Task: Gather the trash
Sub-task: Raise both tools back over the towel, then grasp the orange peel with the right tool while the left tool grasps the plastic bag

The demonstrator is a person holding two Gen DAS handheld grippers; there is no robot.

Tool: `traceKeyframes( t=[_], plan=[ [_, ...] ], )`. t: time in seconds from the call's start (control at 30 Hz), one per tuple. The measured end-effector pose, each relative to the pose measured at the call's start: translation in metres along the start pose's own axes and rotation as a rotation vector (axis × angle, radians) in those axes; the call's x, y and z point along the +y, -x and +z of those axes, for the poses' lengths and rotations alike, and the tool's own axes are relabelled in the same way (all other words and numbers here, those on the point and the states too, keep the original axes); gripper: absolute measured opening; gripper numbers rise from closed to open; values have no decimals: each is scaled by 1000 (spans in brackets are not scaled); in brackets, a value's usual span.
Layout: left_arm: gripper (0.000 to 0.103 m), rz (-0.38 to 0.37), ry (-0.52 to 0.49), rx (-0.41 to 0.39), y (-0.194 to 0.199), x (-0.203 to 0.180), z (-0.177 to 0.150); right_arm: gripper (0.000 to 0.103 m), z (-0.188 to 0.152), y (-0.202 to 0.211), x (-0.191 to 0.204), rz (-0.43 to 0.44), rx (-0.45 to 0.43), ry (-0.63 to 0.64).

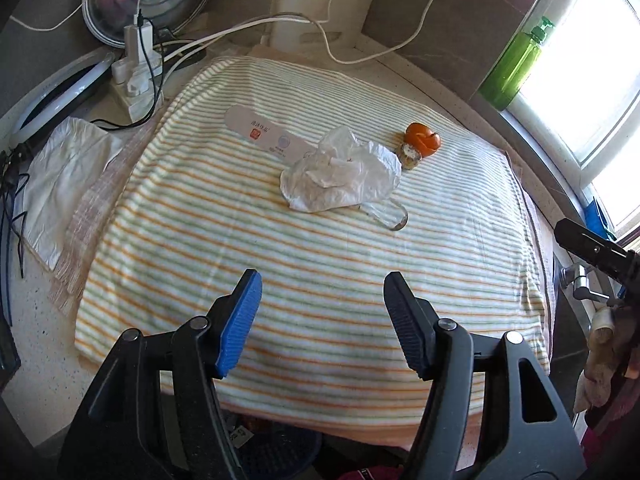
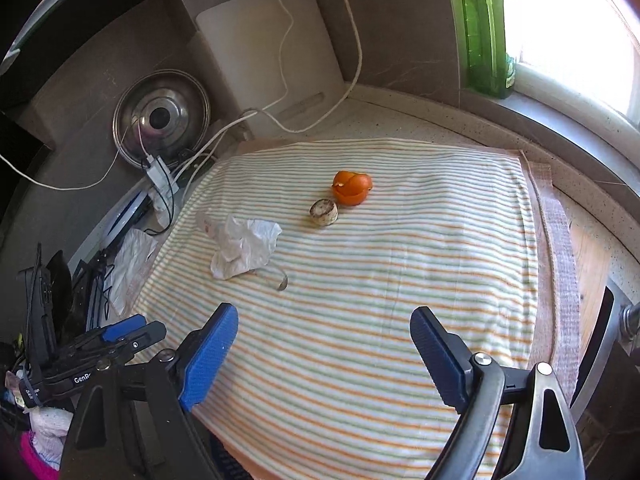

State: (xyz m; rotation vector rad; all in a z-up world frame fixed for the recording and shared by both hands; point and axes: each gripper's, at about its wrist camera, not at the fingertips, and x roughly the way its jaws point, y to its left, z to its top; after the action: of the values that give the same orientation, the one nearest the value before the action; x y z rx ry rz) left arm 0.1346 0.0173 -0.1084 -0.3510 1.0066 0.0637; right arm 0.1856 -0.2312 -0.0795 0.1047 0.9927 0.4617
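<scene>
Nothing collected yet: I hold both the left gripper (image 1: 322,296) and right gripper (image 2: 324,330) empty, fingers spread, and judge the crumpled plastic bag (image 1: 340,174) my next pinch.

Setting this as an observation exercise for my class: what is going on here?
A person holds two grippers, both open and empty, above a striped towel. The trash lies untouched: a crumpled white plastic bag, an orange peel and a small round stub. The left gripper and right gripper hold nothing yet.
</scene>
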Motion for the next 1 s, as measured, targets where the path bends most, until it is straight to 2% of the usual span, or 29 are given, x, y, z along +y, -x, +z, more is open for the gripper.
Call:
traceKeyframes(
  t=[0.3, 0.63, 0.87, 1.0],
  plan=[
    [65, 22, -24, 25, -41, -25, 30, 91, 48, -37, -30, 12, 19, -19],
    [65, 47, -23, 51, -76, -33, 59, 91, 94, -87, -55, 33, 57, -51],
    [65, 85, -29, 91, -106, -31, 70, 91, 109, -119, -64, 52, 96, -73],
    [65, 83, 1, 106, -116, -26, 70, 91, 113, -138, -68, 73, 121, -99]
  ],
)
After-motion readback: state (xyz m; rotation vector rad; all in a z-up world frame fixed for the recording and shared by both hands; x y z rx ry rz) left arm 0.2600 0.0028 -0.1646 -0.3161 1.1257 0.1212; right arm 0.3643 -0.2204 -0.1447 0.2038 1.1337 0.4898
